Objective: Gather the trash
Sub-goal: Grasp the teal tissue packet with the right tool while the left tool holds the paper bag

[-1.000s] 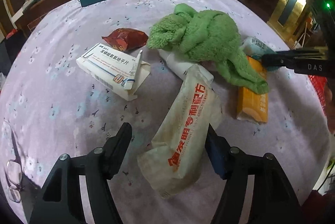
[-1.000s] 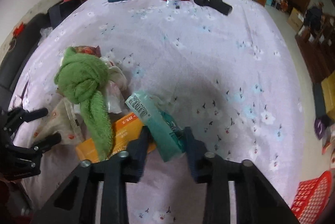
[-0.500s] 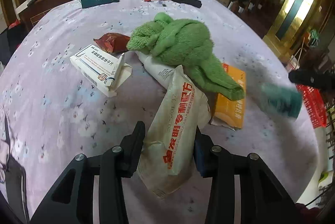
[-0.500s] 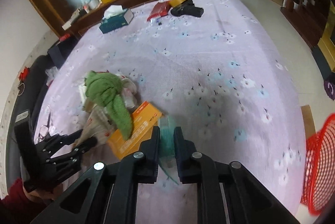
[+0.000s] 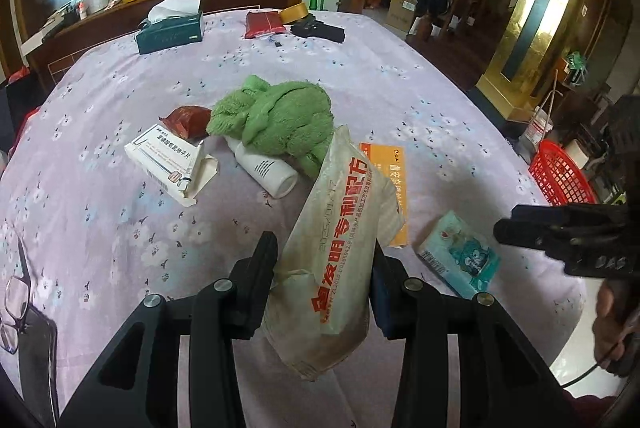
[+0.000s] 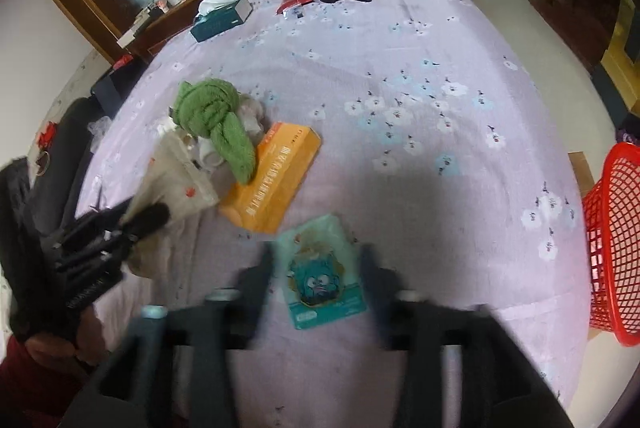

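My left gripper (image 5: 322, 268) is shut on a cream paper bag with red print (image 5: 340, 244) and holds it above the table. The bag also shows in the right wrist view (image 6: 180, 180), with the left gripper (image 6: 136, 220) at its lower end. My right gripper (image 6: 316, 256) is open, and the teal tissue pack (image 6: 320, 272) lies flat on the cloth between its fingers. The pack also shows in the left wrist view (image 5: 456, 256), with the right gripper (image 5: 504, 228) beside it. A red mesh basket (image 6: 612, 240) stands off the table's right edge.
On the lilac cloth lie a green towel (image 5: 276, 120), a white bottle (image 5: 266, 168), an orange box (image 6: 272, 176), a white medicine box (image 5: 168, 156) and a red wrapper (image 5: 186, 118). A tissue box (image 5: 170, 28) and black items sit far back. Glasses (image 5: 14, 304) lie near left.
My left gripper closed on the paper bag and lifted it. My right gripper carried the teal pack toward the table's near edge, then opened and let it drop flat on the cloth.
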The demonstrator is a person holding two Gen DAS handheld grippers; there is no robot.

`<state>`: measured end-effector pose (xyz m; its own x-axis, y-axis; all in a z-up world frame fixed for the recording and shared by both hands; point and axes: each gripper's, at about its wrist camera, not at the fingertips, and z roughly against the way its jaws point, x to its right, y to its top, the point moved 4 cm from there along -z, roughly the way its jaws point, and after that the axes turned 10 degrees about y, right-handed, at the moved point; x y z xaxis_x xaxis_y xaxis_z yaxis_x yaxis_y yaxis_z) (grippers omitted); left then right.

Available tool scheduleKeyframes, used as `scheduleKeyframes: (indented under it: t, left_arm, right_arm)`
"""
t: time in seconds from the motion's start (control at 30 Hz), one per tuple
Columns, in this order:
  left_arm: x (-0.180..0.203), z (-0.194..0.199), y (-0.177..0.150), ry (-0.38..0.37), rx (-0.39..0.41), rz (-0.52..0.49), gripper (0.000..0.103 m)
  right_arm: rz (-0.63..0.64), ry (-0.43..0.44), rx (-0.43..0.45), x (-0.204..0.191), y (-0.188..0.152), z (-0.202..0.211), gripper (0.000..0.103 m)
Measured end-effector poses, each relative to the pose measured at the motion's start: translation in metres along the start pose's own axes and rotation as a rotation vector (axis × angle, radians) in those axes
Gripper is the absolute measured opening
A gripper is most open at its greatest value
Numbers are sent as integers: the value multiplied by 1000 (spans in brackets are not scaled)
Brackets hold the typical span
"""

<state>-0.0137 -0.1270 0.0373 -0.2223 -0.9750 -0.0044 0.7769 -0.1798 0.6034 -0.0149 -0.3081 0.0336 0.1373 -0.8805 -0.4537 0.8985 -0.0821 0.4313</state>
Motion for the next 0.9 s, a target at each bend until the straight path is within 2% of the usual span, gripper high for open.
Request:
scheduleKeyframes:
  t: [0.3, 0.43, 0.5, 0.6, 0.7, 0.77, 0.9]
  left_arm:
    - [-8, 11, -4, 10, 12, 9, 41]
    - [-13, 12, -7, 15, 9, 18, 41]
    - [-15, 12, -8, 14, 7, 22, 41]
    - [-15, 12, -8, 11, 8, 21, 41]
    - [-11, 13, -8, 5, 13, 17, 41]
    - [-7, 14, -6, -5, 15, 13, 41]
    - [2, 14, -2, -16, 24, -3, 41]
  right_arm:
    - [105, -47, -113, -3, -16, -42, 63]
    - [164, -113, -135, -10, -23, -53, 64]
    - [160, -121, -145, -9, -24, -56, 56]
    - [144, -134, -142, -6, -26, -57, 52]
    - [107, -112, -128, -2, -25, -53, 44]
    - [98, -104, -108, -3, -25, -46, 34]
    - [65, -79, -82, -1, -24, -32, 30]
